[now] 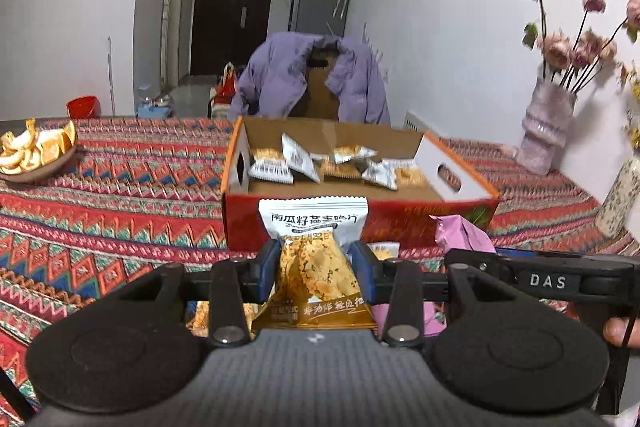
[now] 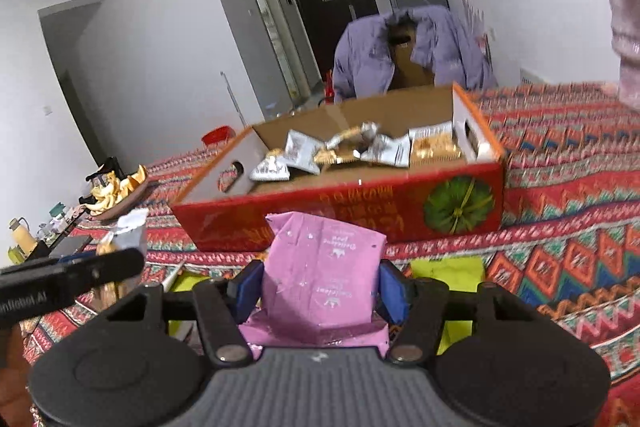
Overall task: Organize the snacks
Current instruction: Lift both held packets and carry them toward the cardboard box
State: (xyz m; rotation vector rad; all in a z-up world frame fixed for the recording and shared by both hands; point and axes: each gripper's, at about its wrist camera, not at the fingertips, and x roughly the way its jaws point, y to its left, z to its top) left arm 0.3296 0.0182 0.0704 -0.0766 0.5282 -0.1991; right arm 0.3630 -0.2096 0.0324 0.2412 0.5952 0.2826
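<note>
My left gripper (image 1: 316, 259) is shut on a white and gold oat crisp packet (image 1: 312, 219), which stands upright between the blue pads just in front of the box. The red cardboard box (image 1: 400, 219) lies open on the patterned tablecloth and holds several similar packets (image 1: 296, 157). My right gripper (image 2: 320, 287) is shut on a pink snack packet (image 2: 324, 259), held before the box's red front wall (image 2: 340, 211). In the right wrist view the left gripper's packet (image 2: 128, 231) shows at the left. The pink packet (image 1: 464, 231) shows in the left wrist view.
A plate of orange peel (image 1: 36, 151) sits at the table's left. A vase of dried flowers (image 1: 548, 123) and a speckled jar (image 1: 620, 199) stand at the right. A chair with a purple jacket (image 1: 312, 79) is behind the box. Yellow-green packets (image 2: 448, 271) lie under the right gripper.
</note>
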